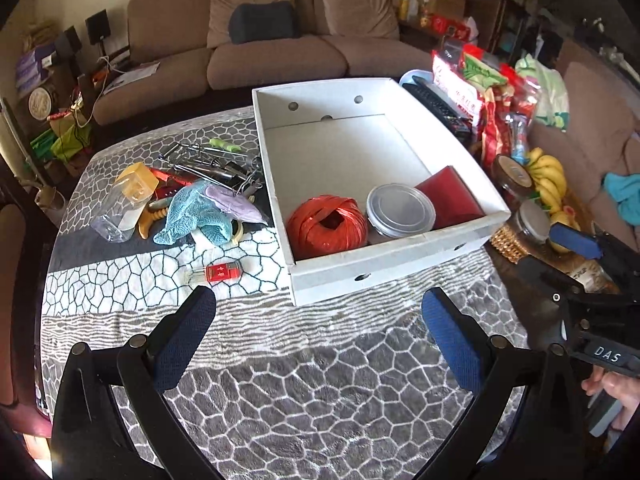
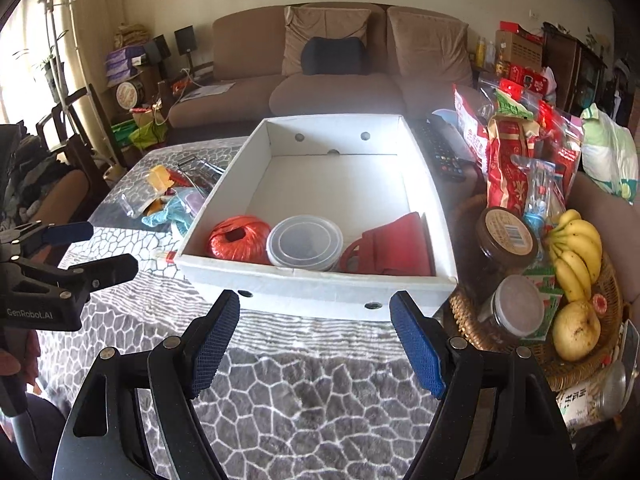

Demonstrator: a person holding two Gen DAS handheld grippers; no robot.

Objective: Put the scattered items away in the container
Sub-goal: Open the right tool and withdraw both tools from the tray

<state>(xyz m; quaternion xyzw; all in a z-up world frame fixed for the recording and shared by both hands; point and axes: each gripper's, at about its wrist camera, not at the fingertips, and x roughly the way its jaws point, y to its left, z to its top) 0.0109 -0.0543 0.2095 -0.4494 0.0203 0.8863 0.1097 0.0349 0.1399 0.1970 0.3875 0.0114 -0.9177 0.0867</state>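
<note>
- The right gripper [image 2: 314,340] is being held with jaws spread and nothing between them, above the cloth [image 2: 280,400].
- The left gripper [image 1: 318,334] is likewise being held spread and unloaded.
- The box [image 2: 320,290] is being occupied by twine [image 2: 236,242], a tub [image 2: 306,244] and a red bag [image 2: 394,246].
- Scattered items [image 1: 192,196] are being left on the cloth, left of the box.

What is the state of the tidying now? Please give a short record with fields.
container: white box, open top
inside box: red twine ball, lidded plastic tub, red item
still outside: blue towel, small red pack, metal tools, yellow-capped clear bottle
left hand-held gripper: open, empty
right hand-held gripper: open, empty
</note>
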